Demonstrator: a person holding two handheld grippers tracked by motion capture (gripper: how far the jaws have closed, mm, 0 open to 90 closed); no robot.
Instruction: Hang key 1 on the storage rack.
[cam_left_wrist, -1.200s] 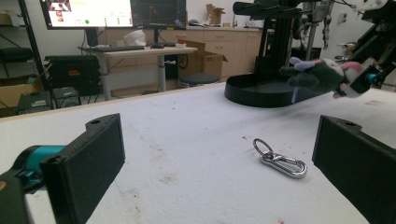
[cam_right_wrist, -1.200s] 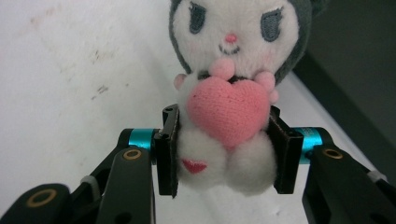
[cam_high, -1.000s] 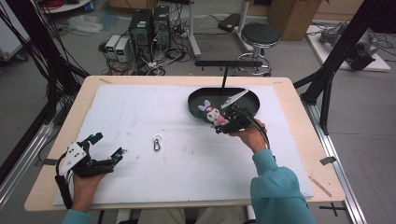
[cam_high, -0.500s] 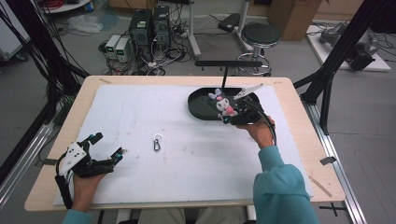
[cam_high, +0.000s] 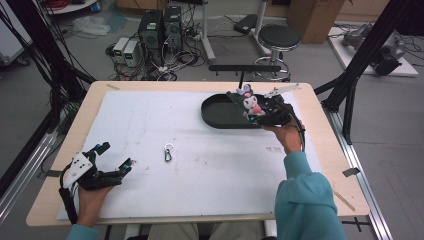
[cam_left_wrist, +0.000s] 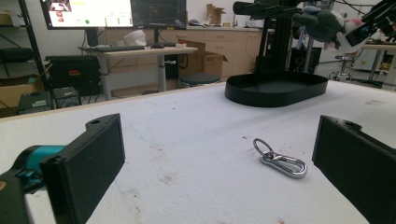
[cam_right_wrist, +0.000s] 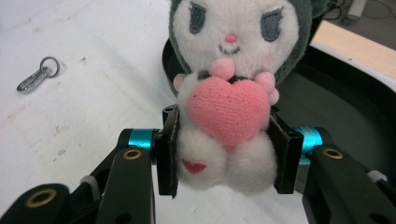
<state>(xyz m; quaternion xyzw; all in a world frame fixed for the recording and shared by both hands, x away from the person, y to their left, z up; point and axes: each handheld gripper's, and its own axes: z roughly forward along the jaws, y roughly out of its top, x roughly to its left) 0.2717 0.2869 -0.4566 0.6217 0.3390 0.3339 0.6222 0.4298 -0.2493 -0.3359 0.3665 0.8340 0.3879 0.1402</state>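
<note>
The right gripper (cam_high: 260, 111), arm stretched forward, clamps a plush toy (cam_right_wrist: 231, 100) above the black tray (cam_high: 220, 117), probably not touching it. The toy is white, grey-hooded, hugging a pink heart. The left gripper (cam_high: 114, 157) rests with jaws apart.

I see a soft plush toy (cam_right_wrist: 227, 88) of fuzzy white and grey cloth, its pink heart knitted. The right tool (cam_right_wrist: 226, 151) has matt black plastic jaws with glossy teal metal collars. The tray (cam_left_wrist: 275, 88) looks smooth matt black. The clip (cam_left_wrist: 279, 158) is shiny metal. The surface (cam_high: 150, 115) wears rough, stained white sheet over pale wood.
</note>
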